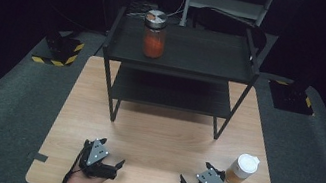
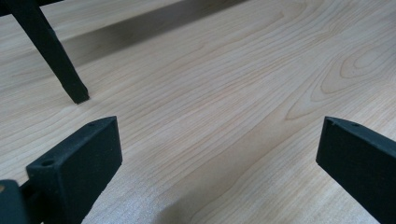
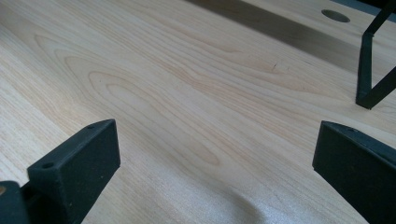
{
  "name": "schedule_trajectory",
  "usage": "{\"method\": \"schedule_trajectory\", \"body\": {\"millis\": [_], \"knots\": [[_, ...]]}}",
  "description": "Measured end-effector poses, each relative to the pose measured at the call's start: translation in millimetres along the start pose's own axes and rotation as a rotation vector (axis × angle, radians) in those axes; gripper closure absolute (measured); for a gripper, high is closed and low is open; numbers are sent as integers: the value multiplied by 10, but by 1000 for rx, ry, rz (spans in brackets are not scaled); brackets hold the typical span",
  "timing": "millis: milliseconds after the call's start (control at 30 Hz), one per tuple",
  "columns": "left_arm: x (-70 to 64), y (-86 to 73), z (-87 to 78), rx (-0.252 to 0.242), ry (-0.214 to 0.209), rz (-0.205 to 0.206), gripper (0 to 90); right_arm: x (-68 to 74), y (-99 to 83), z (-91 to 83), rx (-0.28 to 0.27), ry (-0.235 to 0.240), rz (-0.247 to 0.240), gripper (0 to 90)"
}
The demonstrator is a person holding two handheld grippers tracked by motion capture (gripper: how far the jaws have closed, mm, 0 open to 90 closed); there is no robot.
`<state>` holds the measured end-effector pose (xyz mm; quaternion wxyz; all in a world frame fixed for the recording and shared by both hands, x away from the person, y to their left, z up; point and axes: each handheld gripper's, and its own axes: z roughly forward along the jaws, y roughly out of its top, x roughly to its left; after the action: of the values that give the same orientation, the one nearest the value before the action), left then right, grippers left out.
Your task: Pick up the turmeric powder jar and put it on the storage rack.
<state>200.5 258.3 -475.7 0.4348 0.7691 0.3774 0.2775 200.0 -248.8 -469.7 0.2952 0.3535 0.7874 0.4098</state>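
A glass jar (image 1: 154,34) with orange-red contents and a metal lid stands on the top shelf of a black two-tier rack (image 1: 181,64) at the back of the wooden table (image 1: 163,137). A white-lidded cup (image 1: 241,169) of amber liquid sits near the table's front right. My left gripper (image 1: 111,152) rests at the front left, open and empty; in its own view the left gripper (image 2: 219,149) has its jaws wide apart over bare wood. My right gripper (image 1: 193,172) lies just left of the cup, also open; the right gripper (image 3: 215,149) holds nothing.
A rack leg (image 2: 51,51) stands ahead of the left gripper, another rack leg (image 3: 369,70) ahead of the right one. A round hole (image 3: 335,16) is cut in the tabletop. Grey carpet (image 1: 8,94) surrounds the table; black-and-yellow striped bases (image 1: 61,51) sit at the back corners.
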Motion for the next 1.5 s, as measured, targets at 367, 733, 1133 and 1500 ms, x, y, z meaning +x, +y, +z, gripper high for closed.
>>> {"method": "schedule_trajectory", "body": {"millis": [367, 733, 1133, 1500], "knots": [[-16, -37, -29, -16, 3, 4, 7, 14, -26, -11, -17, 3, -10, 0], [-24, -39, -31, -18, -2, 27, 4, -21, -28, -142, -73, 9, 18, 0], [-17, -35, -28, -17, -18, 47, 4, -52, -9, -490, -198, -37, 16, 0], [-34, -22, -23, -10, -23, 77, 5, -156, -35, -726, -249, -110, 47, 0]]}}
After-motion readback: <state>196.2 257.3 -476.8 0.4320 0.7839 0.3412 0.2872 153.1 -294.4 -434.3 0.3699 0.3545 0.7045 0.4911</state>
